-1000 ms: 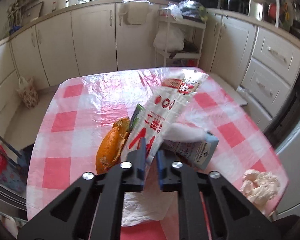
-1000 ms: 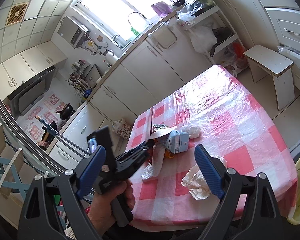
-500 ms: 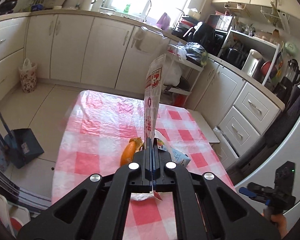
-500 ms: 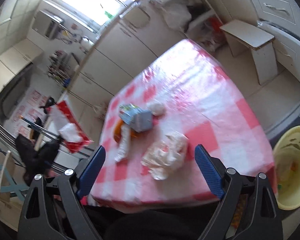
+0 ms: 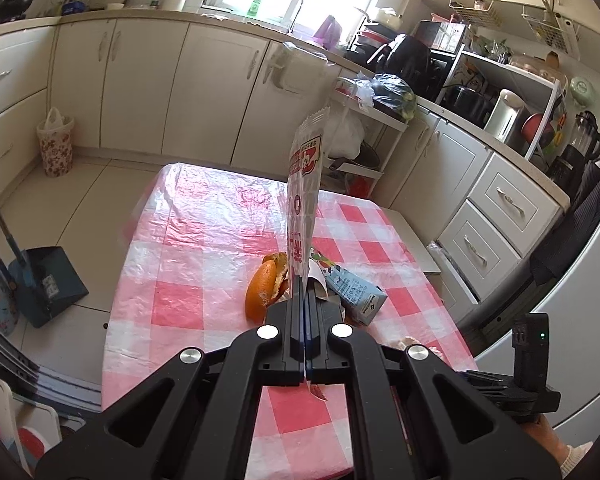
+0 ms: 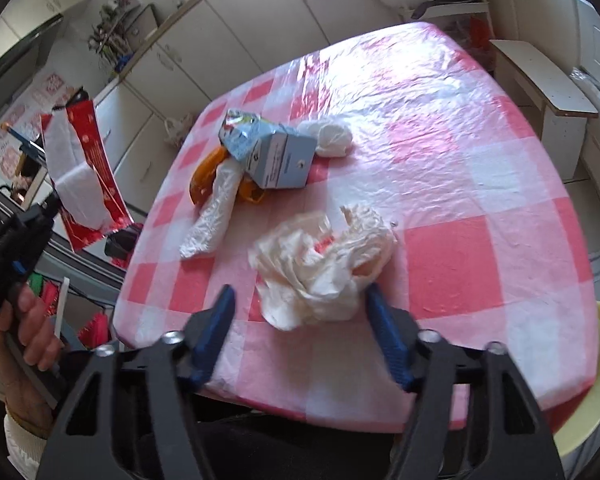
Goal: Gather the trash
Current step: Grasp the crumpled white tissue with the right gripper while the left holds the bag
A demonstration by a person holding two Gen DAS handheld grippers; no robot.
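My left gripper (image 5: 303, 300) is shut on a red and white snack wrapper (image 5: 304, 200), held upright above the near table edge; the same wrapper (image 6: 80, 176) shows left of the table in the right wrist view. My right gripper (image 6: 300, 312) is open, its blue fingers (image 6: 216, 328) either side of a crumpled white tissue wad (image 6: 324, 268) at the table's near edge. Further back lie an orange peel (image 5: 264, 292), a blue milk carton (image 6: 272, 156), a white plastic wrapper (image 6: 216, 208) and a small white tissue ball (image 6: 332, 138).
The table has a pink checked cloth (image 6: 440, 128). A yellow bin (image 6: 588, 392) stands by its near right corner. A low white stool (image 6: 548, 96) stands at the right. A dustpan (image 5: 48, 280) rests on the floor at the left. Kitchen cabinets (image 5: 212, 92) line the back.
My left gripper shut on the wrapper and lifted it clear of the table. My right gripper swung down and moved in around the tissue wad.
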